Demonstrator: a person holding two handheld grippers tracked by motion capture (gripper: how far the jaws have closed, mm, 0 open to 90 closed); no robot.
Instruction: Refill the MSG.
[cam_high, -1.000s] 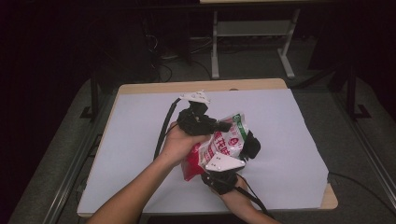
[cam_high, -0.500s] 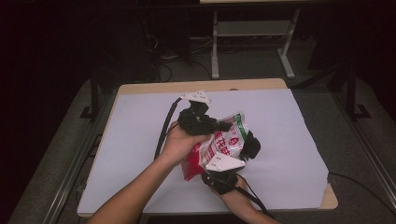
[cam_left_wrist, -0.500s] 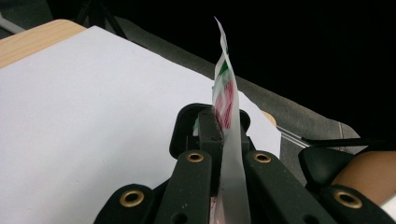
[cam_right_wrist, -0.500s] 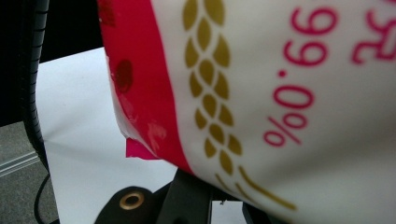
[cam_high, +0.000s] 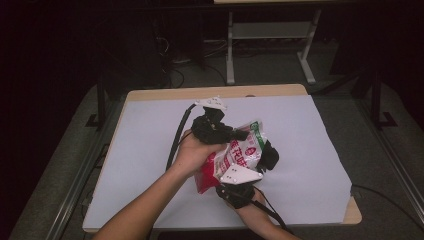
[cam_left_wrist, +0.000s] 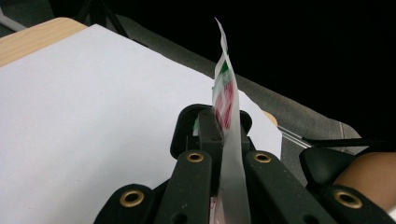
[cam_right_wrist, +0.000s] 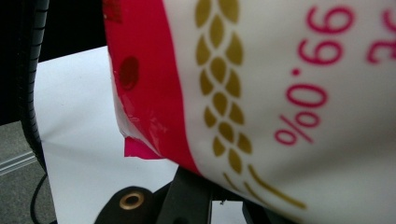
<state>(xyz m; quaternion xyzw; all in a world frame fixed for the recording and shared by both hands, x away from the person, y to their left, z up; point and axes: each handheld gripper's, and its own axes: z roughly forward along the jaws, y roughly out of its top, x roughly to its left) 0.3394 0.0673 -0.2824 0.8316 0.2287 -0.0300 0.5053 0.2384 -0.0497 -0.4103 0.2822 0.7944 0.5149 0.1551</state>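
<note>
The right gripper (cam_high: 260, 155) sits mostly hidden behind the red-and-white bag (cam_high: 235, 157); the bag's print, close above that gripper, runs blurred past the frame.

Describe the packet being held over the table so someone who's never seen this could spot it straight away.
Look at the table covered with a white sheet; above its middle two hands meet, each with a black gripper. Between the left gripper and the right gripper is the packet, a glossy red and white plastic bag with red print, a green top edge and a gold wheat-ear motif.

L gripper (cam_high: 239, 134) clamped shut, R gripper (cam_high: 265, 157) same — both hands close together (forearms enter from bottom).
</note>
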